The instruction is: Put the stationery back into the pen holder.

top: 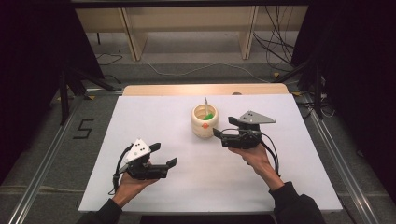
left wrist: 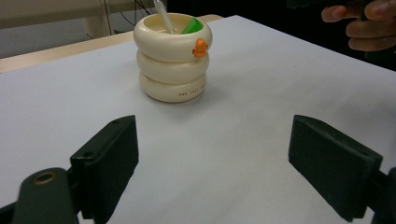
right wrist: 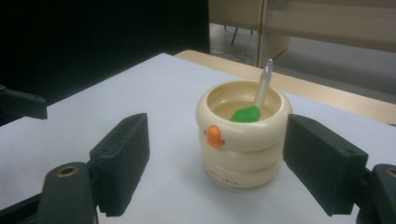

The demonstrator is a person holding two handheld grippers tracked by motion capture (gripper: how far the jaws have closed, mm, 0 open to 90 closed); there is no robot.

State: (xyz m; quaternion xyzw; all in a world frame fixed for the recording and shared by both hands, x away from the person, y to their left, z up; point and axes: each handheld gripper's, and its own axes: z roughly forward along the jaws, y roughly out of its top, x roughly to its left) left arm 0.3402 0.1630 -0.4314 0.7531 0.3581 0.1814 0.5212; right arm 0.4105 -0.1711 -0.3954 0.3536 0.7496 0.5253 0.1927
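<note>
Approach step: right gripper (right wrist: pixel 215 154), jaws spread, faces cream ringed ceramic pen cup (right wrist: pixel 243 135) at 12 o'clock; next, likely close in. Left gripper (left wrist: pixel 212 163) jaws spread, idle.

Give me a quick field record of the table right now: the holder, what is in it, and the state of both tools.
holder: cream ringed ceramic cup with an orange duck bill, upright on the white table sheet
contents: grey-tipped pen leaning on the rim; green piece inside
right tool: open, jaws either side of the cup, not touching it
left tool: open, holding nothing, nearer the person, aimed at the cup
next step (guess): right tool closes on the cup
</note>
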